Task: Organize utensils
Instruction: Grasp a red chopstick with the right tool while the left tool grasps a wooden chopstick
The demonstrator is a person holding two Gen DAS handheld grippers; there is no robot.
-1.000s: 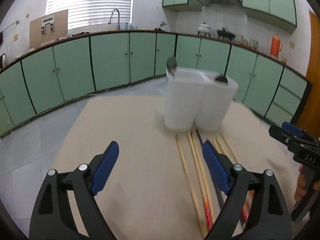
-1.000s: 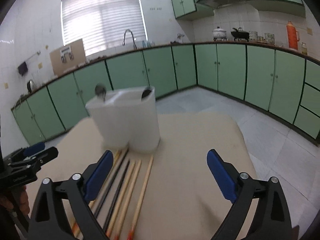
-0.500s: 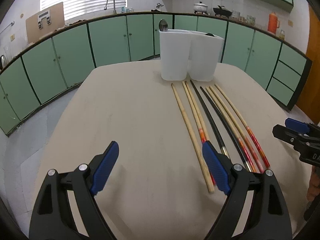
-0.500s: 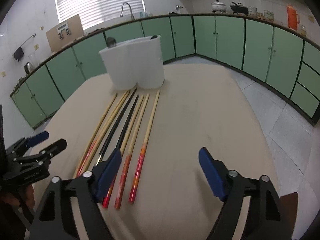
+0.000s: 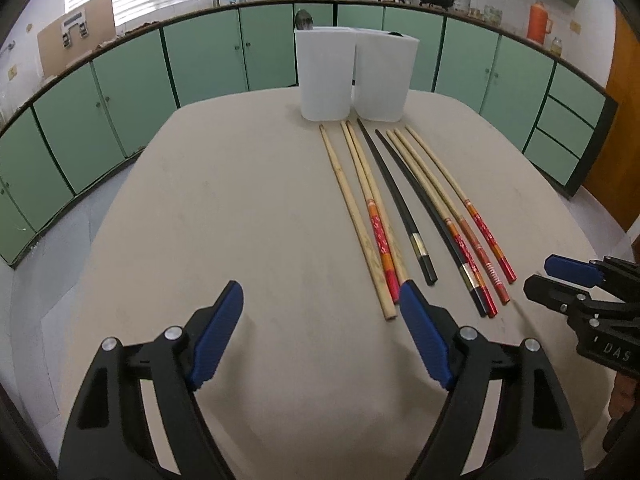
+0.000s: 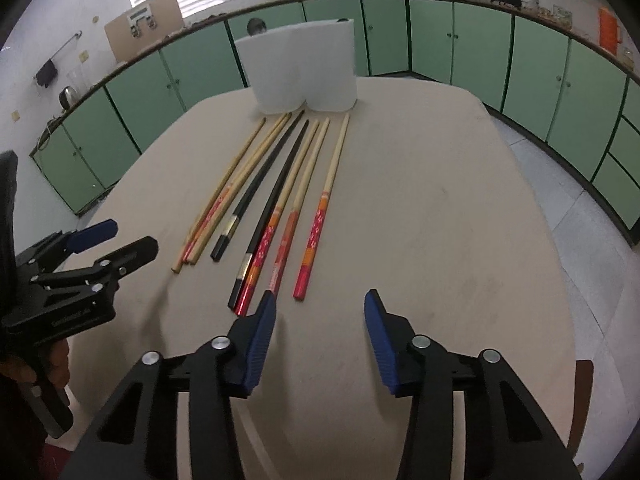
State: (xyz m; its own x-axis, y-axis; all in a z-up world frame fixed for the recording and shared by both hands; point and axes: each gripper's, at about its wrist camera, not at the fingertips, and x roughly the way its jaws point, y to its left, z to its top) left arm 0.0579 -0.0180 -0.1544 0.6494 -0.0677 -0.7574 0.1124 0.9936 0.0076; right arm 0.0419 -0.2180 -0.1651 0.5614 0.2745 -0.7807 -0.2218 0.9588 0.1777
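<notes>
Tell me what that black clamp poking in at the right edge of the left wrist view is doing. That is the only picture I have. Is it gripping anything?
Observer: That is the right gripper. Its own camera shows its jaws open, with only the table between them. They have just been closing.
Operator: So what is it aiming at?
Observer: The red-ended chopstick lying apart on the right of the row ends just ahead of that gap, slightly left of its middle.
Operator: And who carries my camera?
Observer: A hand grips the handle of the left gripper, at the left edge of the right wrist view.
</notes>
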